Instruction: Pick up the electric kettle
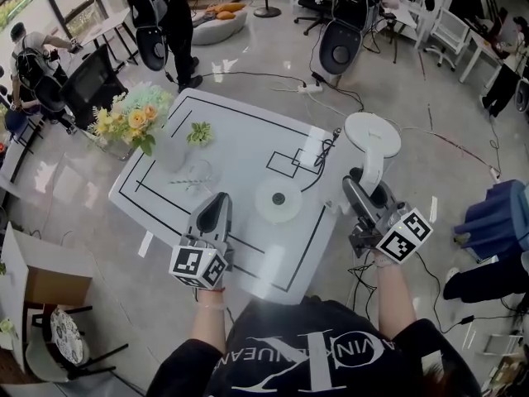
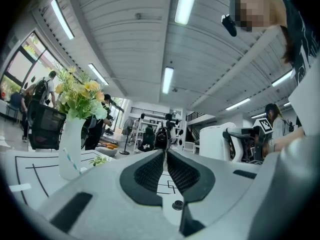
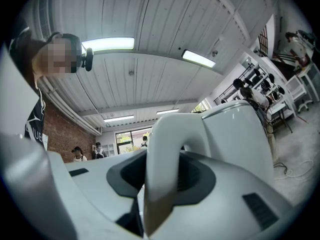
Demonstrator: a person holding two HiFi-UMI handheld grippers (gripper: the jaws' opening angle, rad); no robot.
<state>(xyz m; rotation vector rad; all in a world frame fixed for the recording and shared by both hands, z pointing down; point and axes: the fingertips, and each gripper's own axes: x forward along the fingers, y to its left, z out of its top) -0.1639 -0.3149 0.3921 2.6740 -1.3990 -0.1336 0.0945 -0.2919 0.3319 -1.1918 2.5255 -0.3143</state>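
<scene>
Two grippers are in play, but only one carries the load. The right gripper is clamped on the handle of the white electric kettle, both pads pressing the handle's sides. The kettle is off its round base, which sits bare on the table. The kettle itself hangs near the table's right edge, seemingly clear of the surface. The left gripper hovers low over the near side of the table with its jaws together and nothing between them.

The main risk is the kettle turning in the grip. Its body hangs out beyond the jaws, and the handle looks smooth and curved, so the weight could make it pivot or slide through the pads, more so if there is water inside, which no view shows. A slip here would probably send it onto the table edge or the floor, since the left gripper is too far off to catch it. Swinging the kettle back inward too low could also clip the base or its cord.
</scene>
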